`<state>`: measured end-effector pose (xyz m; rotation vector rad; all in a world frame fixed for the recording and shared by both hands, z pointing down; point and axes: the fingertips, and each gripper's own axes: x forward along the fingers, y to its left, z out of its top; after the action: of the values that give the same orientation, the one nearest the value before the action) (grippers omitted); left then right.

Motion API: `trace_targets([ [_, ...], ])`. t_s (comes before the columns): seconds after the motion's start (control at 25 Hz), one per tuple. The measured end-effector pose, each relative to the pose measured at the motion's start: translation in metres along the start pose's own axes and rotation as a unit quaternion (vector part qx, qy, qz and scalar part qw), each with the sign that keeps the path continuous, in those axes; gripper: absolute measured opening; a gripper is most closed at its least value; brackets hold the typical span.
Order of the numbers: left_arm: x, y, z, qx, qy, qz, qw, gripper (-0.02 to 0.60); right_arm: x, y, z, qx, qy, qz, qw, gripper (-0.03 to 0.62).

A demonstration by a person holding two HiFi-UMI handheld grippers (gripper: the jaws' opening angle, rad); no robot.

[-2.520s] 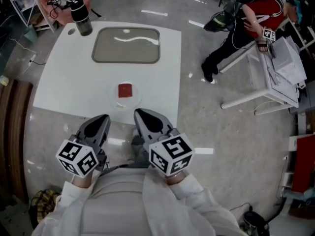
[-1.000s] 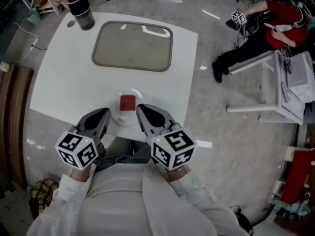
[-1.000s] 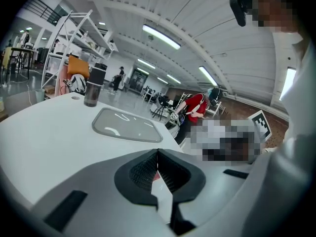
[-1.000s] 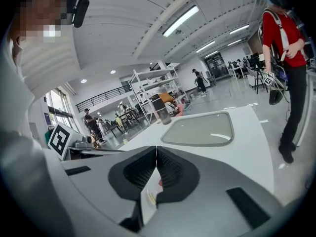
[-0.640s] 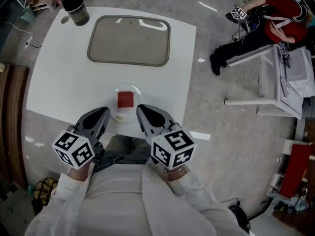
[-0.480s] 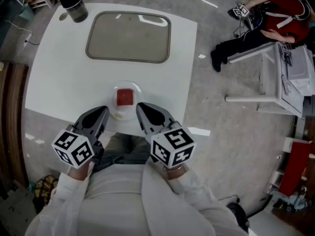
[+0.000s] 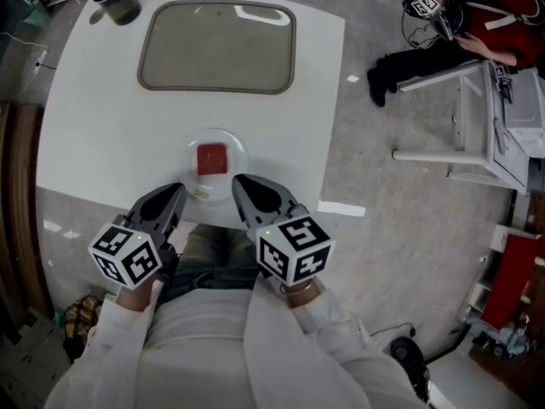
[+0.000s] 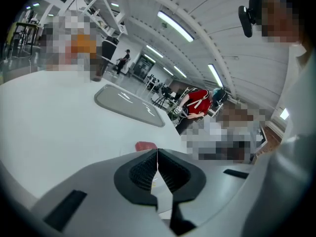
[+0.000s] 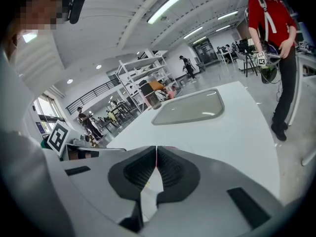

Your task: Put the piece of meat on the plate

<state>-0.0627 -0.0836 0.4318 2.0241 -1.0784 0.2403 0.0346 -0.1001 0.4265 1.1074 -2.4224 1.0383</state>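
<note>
Sitting on plate (image 7: pixel 238 148): meat (image 7: pixel 212 159) | seemingly just beyond left claw (image 7: pixel 174 193), right claw (image 7: pixel 241 185)

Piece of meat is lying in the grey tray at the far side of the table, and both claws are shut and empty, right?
Not quite: the head view shows the piece of meat on the clear plate near the table's front edge, not in the grey tray. The left claw and right claw are shut and empty.
</note>
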Motion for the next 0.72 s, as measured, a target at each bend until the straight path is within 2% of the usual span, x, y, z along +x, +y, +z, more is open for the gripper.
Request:
trace_targets([
  [0.72,0.015,0.038,-0.033,-0.035,0.037,0.050,0.9974,0.012,0.014,-0.025,-0.039,0.024,0.044,-0.021,0.998,0.017],
])
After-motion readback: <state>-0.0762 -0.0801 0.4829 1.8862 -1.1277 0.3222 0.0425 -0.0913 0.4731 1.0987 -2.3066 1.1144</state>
